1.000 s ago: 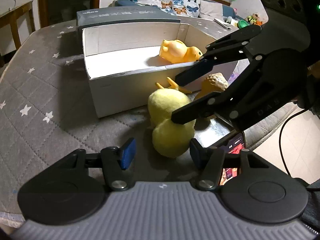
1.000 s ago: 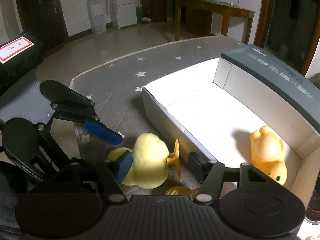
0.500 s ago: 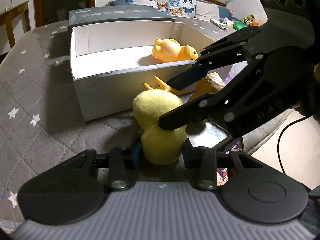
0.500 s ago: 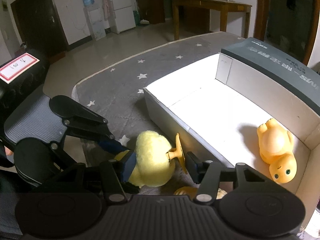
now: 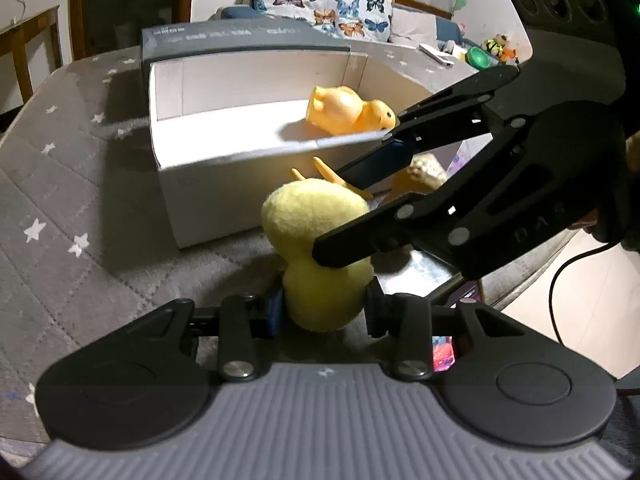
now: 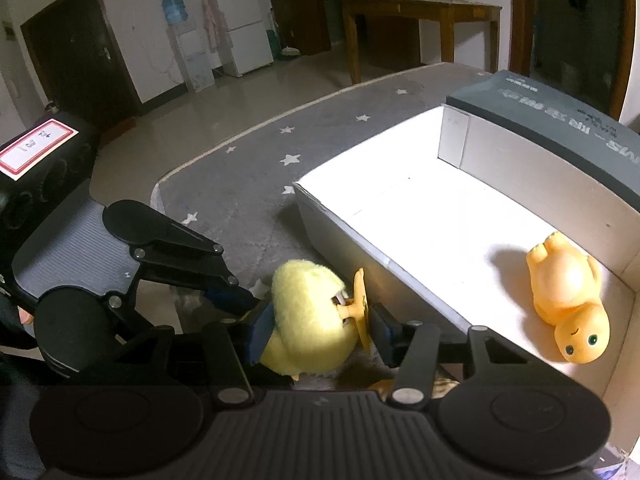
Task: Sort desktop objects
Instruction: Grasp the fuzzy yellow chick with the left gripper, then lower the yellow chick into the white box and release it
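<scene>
The left gripper point(image 5: 324, 308) has its jaws clamped on the lower, rounder end of the yellow plush duck point(image 5: 316, 248): a blue pad presses one flank and a black pad the other, and the fluff bulges up between them. The right gripper point(image 6: 316, 332) has the same toy between its jaws from the opposite side. They are closing, with the blue pad against the plush body and the other pad just behind the duck's orange feet point(image 6: 358, 308); whether that pad touches the feet cannot be told. In the left wrist view the right gripper's long black fingers point(image 5: 352, 246) cross over the upper half of the toy, one above and one below it.

The plush duck lies on the grey star-patterned cloth point(image 5: 68, 208) covering the tabletop, right against the near wall of an open white cardboard box point(image 5: 208, 204). Its feet point toward that wall.

Inside the box an orange rubber duck point(image 6: 564, 300) lies on its back near the right end wall, and a dark grey lid point(image 6: 560, 136) lies along the far side. A tan, knobbly toy point(image 5: 424, 174) sits on the tabletop beside the plush duck, partly hidden behind the right gripper's fingers.
</scene>
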